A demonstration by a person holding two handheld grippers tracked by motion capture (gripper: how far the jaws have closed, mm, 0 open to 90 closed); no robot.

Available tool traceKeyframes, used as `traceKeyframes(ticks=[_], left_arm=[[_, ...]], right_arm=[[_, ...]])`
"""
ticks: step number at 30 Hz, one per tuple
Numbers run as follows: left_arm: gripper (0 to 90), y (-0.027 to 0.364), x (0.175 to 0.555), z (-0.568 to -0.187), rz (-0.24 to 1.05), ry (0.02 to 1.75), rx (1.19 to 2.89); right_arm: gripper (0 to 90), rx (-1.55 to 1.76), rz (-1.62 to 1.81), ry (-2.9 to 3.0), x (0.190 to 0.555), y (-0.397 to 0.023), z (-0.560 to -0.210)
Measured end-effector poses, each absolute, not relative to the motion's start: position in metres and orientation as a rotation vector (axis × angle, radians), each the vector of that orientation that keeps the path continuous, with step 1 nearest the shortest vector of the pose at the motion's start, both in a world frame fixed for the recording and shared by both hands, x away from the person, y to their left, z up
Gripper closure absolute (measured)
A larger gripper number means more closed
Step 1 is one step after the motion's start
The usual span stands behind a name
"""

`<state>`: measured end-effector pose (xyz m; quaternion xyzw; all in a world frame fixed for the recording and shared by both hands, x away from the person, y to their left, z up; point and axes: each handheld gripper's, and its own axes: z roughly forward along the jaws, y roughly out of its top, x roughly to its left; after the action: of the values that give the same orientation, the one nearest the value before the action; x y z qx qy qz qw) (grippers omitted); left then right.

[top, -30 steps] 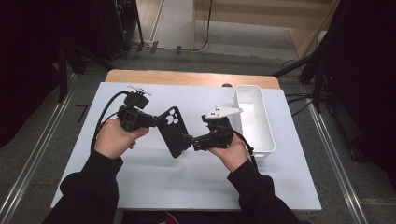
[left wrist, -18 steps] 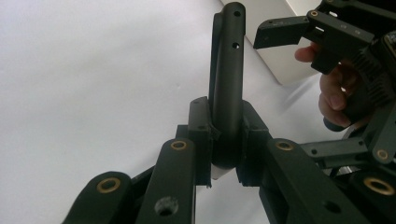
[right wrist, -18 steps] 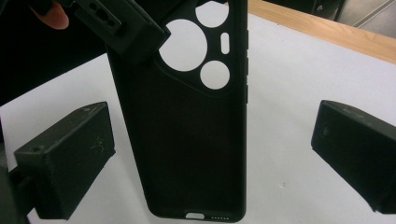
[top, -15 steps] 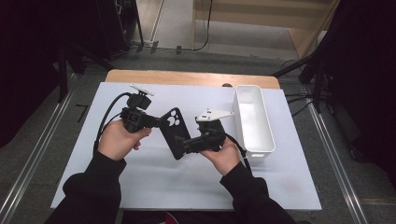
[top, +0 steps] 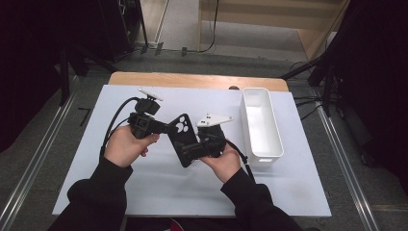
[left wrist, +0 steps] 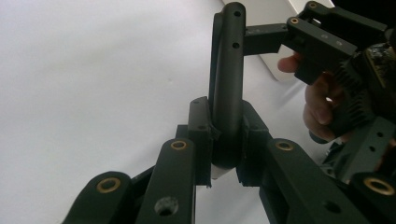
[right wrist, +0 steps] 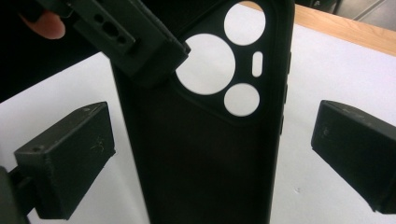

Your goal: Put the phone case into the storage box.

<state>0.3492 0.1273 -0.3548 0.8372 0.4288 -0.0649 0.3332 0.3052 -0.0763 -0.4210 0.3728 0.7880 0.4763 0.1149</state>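
I see black sleeves, black grippers with brass-ringed screw holes, the left gripper (top: 166,128) trailing a black cable, the right gripper (top: 186,150) topped by a grey three-cornered plate.

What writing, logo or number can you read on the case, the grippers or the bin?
None can be read.
Phone case: plain black, only camera cutouts, no logo or text.
Left gripper, shut on the case edge: bare black jaws with brass bushings, no marking.
Right gripper, jaws standing open either side of the case: no marking.
White bin: blank.
Table: blank white sheet.
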Motion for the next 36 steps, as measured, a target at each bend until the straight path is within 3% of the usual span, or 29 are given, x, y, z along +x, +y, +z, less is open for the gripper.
traceKeyframes(ticks=[18,24,36], left_arm=[[78.6,0.115,0.344,-0.358,-0.198,1.141,2.155],[78.4,0.111,0.342,-0.359,-0.195,1.141,2.149],[77.1,0.112,0.341,-0.357,-0.185,1.126,2.146]], right_arm=[[0.0,1.106,1.381,2.282,0.305,-0.066,-0.423],[9.0,1.115,1.391,2.259,0.305,-0.069,-0.422],[11.4,1.093,1.388,2.258,0.304,-0.071,-0.419]])
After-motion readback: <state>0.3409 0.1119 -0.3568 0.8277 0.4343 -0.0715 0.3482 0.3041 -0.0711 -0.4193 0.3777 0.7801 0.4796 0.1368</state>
